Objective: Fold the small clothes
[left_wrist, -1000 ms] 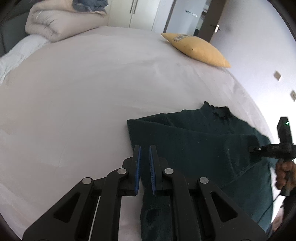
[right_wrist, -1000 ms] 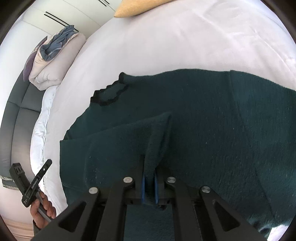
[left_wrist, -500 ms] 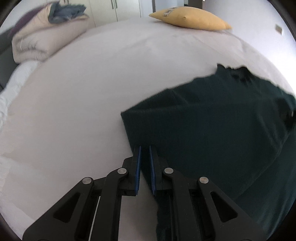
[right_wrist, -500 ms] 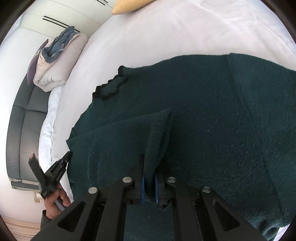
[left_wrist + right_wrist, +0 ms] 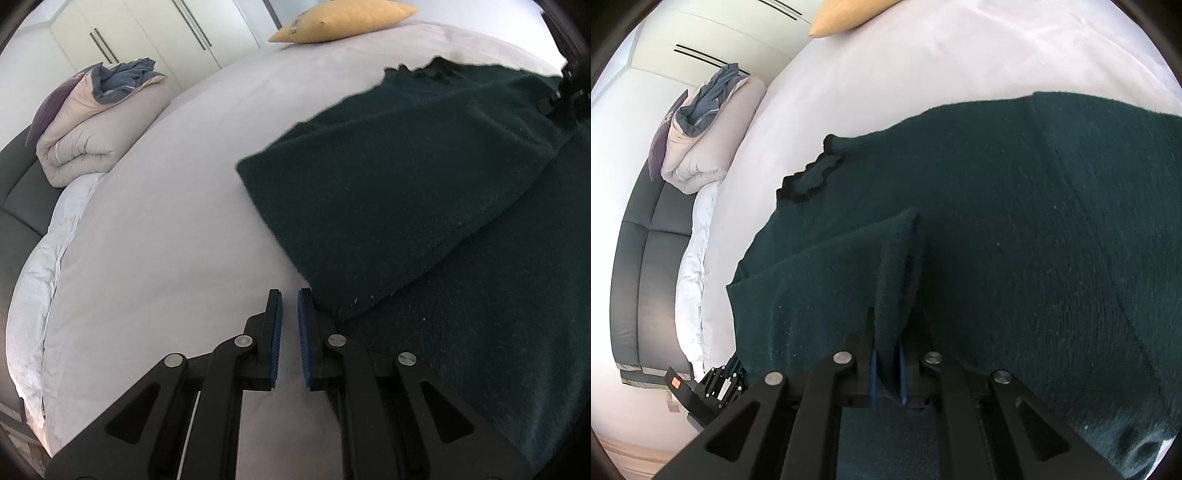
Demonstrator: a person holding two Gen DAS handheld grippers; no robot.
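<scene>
Here right fingers (image 5: 886, 373) pinch the sweater (image 5: 997, 240) fold; left fingers (image 5: 289, 332) slightly parted, empty, beside its edge

One dark green sweater (image 5: 424, 192) on bed (image 5: 177, 221). Two grippers: left gripper (image 5: 289, 332), right gripper (image 5: 886, 365). One yellow pillow (image 5: 340, 16). One rolled beige duvet (image 5: 99, 125), one blue-grey cloth (image 5: 122, 75) on top, one purple cushion (image 5: 48, 114) behind. One white wardrobe (image 5: 147, 33), four dark handles visible. One dark headboard (image 5: 642, 273).
</scene>
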